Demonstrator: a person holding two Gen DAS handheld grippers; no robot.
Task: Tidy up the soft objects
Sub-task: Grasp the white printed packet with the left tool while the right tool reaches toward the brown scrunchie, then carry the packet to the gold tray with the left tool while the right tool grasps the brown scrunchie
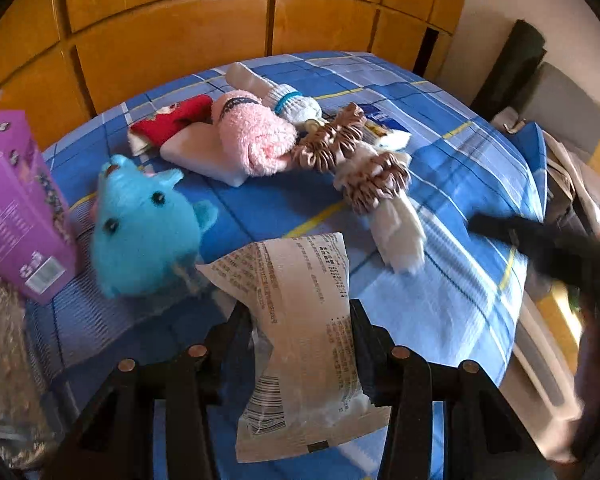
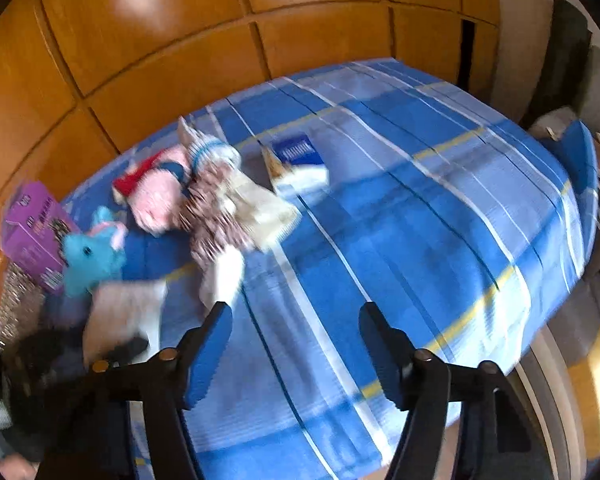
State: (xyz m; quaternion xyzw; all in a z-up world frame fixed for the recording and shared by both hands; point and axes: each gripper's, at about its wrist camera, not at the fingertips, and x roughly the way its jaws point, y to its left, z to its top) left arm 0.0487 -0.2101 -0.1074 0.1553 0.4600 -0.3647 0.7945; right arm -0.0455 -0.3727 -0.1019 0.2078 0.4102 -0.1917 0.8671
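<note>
The left tool grips a soft white packet with printed text and a barcode; both fingers press on its sides, and the packet hangs above the bed, which has a blue checked cover. I take the blue plush toy as the landmark. The packet is just to the right of this toy and nearer to the camera. A purple box stands directly to the left of the toy, touching it. Behind the toy, toward the wooden panel wall, lie a red sock, a white flat pad and a pink fluffy sock in one close group. Further right of the toy lie a white sock with a blue ring, brown scrunchies and a white furry piece.

The right tool hovers over the bed cover with its jaws apart and nothing between them; the blue fingers touch no object. In its blurred view the same plush toy lies far to the left, and a small blue and white pack lies well to the right of the toy, behind the sock group.
</note>
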